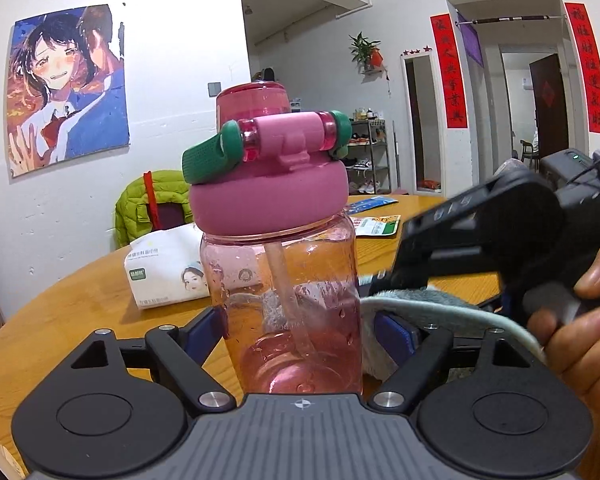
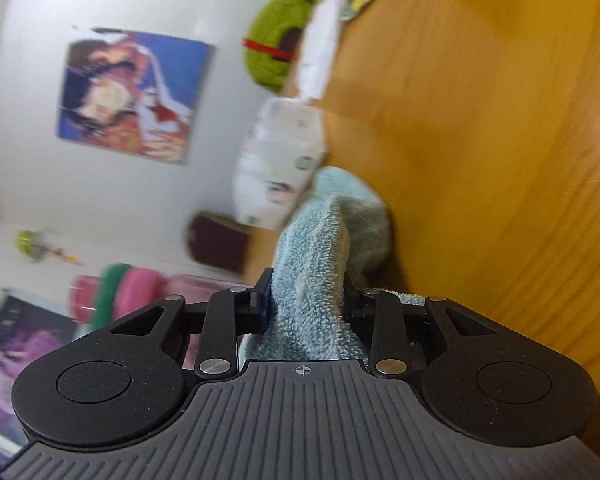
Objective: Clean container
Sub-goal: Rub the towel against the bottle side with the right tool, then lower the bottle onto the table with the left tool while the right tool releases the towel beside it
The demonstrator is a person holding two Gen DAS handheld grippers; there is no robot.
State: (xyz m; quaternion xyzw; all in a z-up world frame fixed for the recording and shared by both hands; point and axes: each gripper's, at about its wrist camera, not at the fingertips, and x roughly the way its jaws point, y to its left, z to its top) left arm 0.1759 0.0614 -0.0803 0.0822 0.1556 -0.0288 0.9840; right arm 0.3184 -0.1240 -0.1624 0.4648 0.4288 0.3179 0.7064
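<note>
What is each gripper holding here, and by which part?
The left gripper grips the pink water bottle by its lower body. The right gripper pinches a bunched fold of the light blue towel.

table [image 1: 60,312] left: open | behind bottle [image 1: 284,280]: tissue pack [image 1: 160,276]

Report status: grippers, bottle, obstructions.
Left hand-held gripper clamped on pink water bottle, lid on. Right hand-held gripper shut on blue towel, beside bottle. Nothing blocking.
</note>
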